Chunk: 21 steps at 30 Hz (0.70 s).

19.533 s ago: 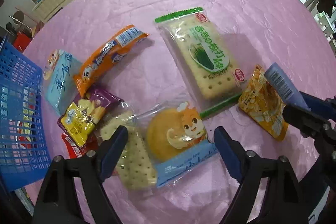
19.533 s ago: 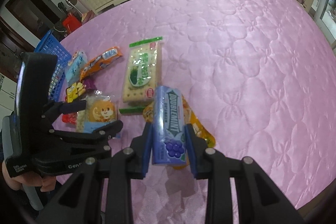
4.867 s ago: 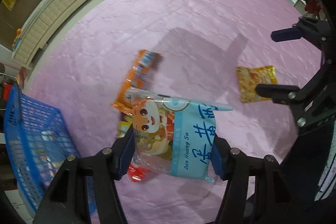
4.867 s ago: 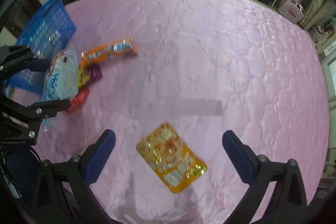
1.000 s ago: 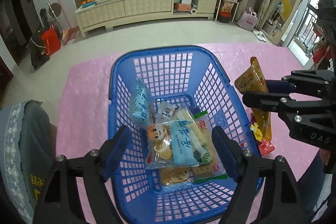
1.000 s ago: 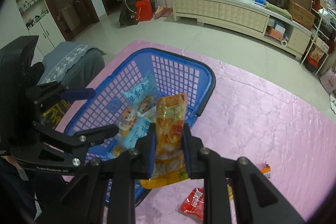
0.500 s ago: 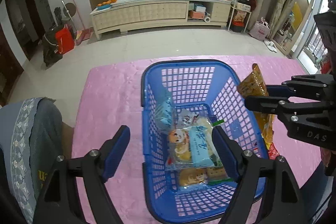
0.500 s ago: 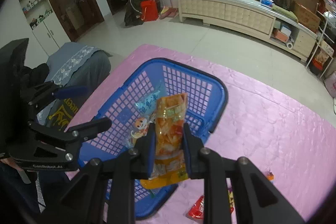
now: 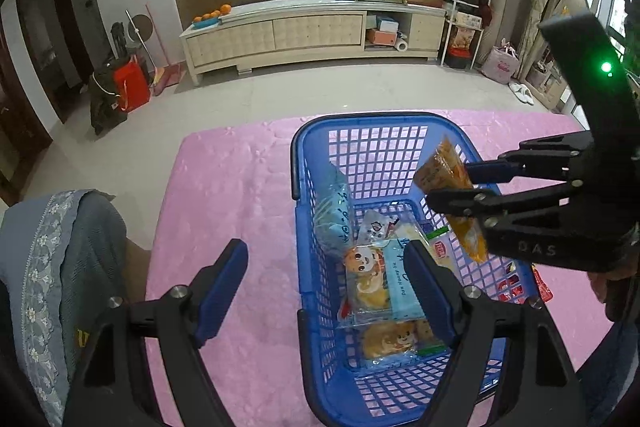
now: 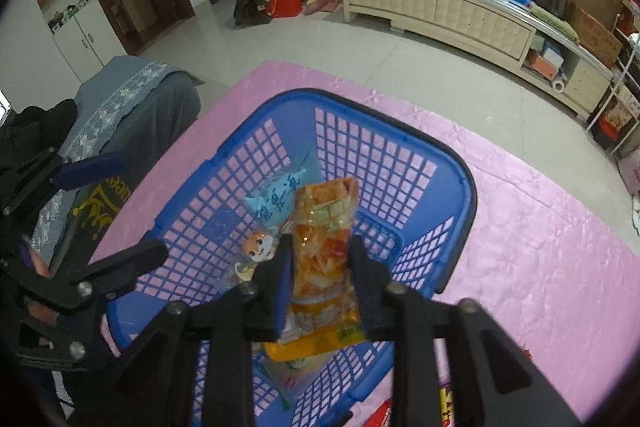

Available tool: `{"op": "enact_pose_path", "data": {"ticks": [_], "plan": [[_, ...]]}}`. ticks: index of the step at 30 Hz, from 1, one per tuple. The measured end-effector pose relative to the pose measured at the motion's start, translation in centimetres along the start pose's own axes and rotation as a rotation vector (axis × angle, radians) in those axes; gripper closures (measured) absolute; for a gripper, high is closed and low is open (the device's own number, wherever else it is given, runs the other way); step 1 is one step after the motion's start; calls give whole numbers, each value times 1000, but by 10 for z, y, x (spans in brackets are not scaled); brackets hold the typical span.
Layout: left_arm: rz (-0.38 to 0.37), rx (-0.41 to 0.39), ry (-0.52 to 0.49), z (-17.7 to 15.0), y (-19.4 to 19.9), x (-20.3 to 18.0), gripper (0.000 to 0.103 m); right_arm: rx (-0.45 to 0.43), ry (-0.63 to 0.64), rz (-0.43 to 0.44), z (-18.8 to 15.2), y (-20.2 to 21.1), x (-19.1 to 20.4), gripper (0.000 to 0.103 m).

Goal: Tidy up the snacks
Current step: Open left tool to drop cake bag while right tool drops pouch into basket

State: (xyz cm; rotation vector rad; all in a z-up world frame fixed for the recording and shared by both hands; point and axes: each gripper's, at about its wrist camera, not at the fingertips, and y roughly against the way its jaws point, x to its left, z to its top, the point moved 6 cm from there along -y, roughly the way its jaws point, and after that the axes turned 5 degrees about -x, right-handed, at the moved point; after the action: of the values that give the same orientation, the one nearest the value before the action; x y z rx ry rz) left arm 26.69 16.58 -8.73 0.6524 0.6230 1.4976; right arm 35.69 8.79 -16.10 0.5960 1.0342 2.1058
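Observation:
A blue plastic basket (image 9: 380,121) (image 10: 384,115) stands on the pink tablecloth and holds several snack packs, among them a light blue pack (image 9: 334,211) and a cartoon-printed cake pack (image 9: 380,283). My right gripper (image 10: 320,251) is shut on an orange snack packet (image 10: 324,231) and holds it above the basket's inside; it shows in the left wrist view (image 9: 460,183) over the basket's right side, the packet (image 9: 444,175) hanging between its fingers. My left gripper (image 9: 326,275) is open and empty, above the basket's left wall.
A red packet (image 9: 542,287) lies on the cloth to the right of the basket, and a red and a yellow pack (image 10: 444,399) show there in the right wrist view. A grey-covered chair (image 9: 52,267) stands at the table's left edge.
My right gripper has carried the orange packet from beside the basket's right rim to over its inside. My left gripper has drifted left, away from the basket's middle, still open.

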Motion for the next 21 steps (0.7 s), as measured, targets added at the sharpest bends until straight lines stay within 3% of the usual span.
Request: {"op": "enact_pose_path", "data": {"ticks": [2,3,19,21], "plan": [[1,-5,-5,0,2,-3,24,5,-11,5,-1,1,-2,33],[-8,-5,-14,0,3,-6,24,3,-15,2,-2,4,-4,30],[-16,-23,-43,-7,21,-32,24,-26,-64,-72,-33,66,-47,20],[-20,-28,-59,-6,24,-42,20,-19,-79,-80,-39,71,-53,20]]}}
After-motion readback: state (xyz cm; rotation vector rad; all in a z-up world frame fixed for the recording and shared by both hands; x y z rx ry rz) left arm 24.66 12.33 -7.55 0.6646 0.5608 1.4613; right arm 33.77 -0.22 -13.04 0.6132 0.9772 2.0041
